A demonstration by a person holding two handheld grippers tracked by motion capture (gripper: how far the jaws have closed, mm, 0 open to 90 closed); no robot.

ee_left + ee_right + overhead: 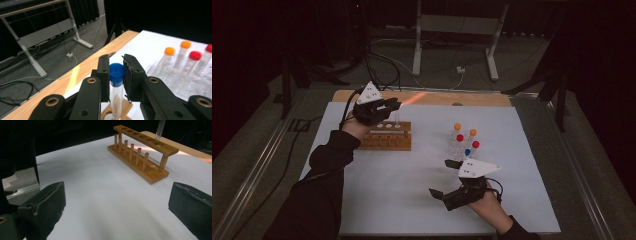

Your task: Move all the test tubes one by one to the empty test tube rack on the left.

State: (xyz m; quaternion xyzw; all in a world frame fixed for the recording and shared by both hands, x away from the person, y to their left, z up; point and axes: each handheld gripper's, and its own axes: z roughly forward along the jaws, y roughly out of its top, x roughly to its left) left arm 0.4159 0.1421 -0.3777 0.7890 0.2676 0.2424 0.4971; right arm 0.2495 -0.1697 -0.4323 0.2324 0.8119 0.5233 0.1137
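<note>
My left gripper (393,106) hovers over the right end of a wooden test-tube rack (384,136) and is shut on a clear tube with a blue cap (116,91). In the left gripper view the two pads clamp the cap from both sides, and the tube hangs upright above the rack (120,110). In the right gripper view the tube's round bottom (160,130) sits just above the end hole of the rack (142,152). My right gripper (443,178) rests low over the white mat near the front, open, with nothing between its pads (47,205).
Several capped tubes (464,141) with orange, red and blue caps stand grouped right of the rack; some of them (190,65) appear in the left gripper view. The white mat (387,190) covers a wooden table (437,98). Cables and a metal frame (457,25) lie on the floor beyond.
</note>
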